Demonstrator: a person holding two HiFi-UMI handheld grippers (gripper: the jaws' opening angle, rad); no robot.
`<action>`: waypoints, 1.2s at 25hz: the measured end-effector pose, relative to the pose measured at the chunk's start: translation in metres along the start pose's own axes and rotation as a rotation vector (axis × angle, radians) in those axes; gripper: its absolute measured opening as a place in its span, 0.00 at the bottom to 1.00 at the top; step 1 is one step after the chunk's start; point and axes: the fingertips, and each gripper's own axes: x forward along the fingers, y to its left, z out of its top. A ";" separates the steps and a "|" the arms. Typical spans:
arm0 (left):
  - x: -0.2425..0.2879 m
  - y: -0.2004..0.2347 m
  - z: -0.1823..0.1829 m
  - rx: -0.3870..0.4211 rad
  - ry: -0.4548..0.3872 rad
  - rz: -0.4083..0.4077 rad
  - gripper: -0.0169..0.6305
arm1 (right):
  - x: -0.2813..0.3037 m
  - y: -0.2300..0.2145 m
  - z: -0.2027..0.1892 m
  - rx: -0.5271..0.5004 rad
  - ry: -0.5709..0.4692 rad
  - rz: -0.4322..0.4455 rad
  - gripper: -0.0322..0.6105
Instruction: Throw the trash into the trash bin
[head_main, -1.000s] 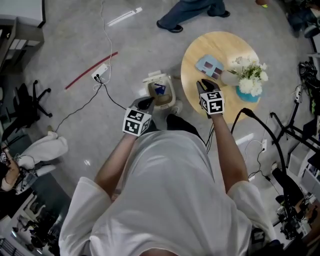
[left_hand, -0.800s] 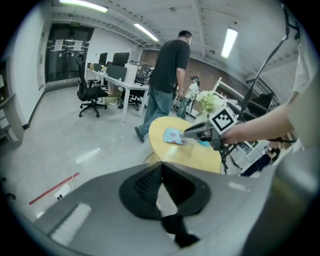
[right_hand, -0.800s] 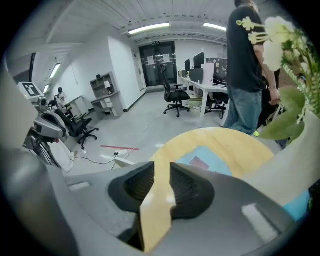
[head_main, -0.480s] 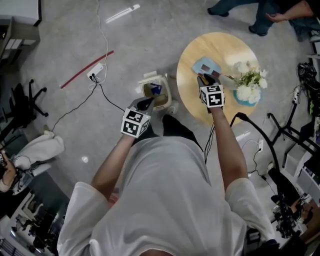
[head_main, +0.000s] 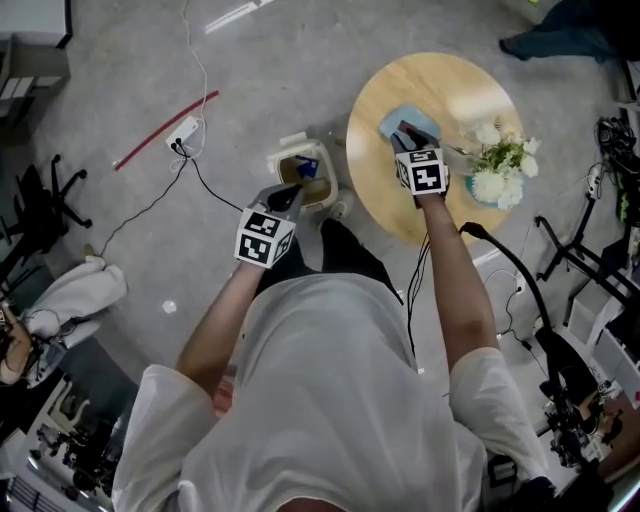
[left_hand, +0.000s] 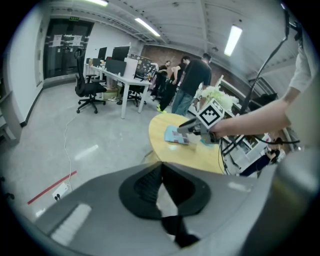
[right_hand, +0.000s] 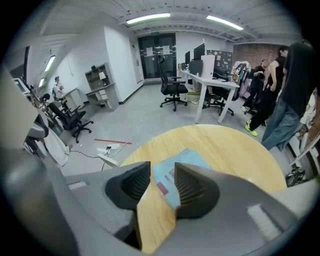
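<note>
A light-blue packet (head_main: 410, 120) (right_hand: 192, 156) (left_hand: 175, 135) lies flat on the round wooden table (head_main: 450, 90) (right_hand: 225, 150). My right gripper (head_main: 404, 136) (right_hand: 162, 168) (left_hand: 189, 127) hovers just above its near edge. Its jaws have just been opening and now stand open, with the packet showing between the tips but not pressed. My left gripper (head_main: 289, 197) (left_hand: 161, 164) hangs over the cream trash bin (head_main: 326, 190) on the floor, tips together and nothing seen between them. A blue item (head_main: 307, 167) lies inside the bin.
White flowers in a teal vase (head_main: 498, 168) stand on the table's right side. A power strip (head_main: 182, 134), cables and a red strip (head_main: 165, 130) lie on the floor to the left. Other people (left_hand: 192, 82) stand beyond the table; desks and office chairs (right_hand: 172, 85) lie further back.
My right gripper has moved across the table to the packet's near edge and its jaws have spread. The left gripper has crept closer over the bin.
</note>
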 end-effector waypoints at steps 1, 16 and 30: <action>0.003 0.000 0.001 0.000 0.000 -0.001 0.03 | 0.003 -0.003 -0.001 0.000 0.007 -0.005 0.29; 0.025 -0.001 -0.016 -0.034 0.048 -0.008 0.03 | 0.039 -0.043 0.000 0.063 0.046 -0.097 0.49; 0.024 0.010 -0.034 -0.092 0.070 0.010 0.03 | 0.078 -0.049 -0.013 0.011 0.162 -0.099 0.75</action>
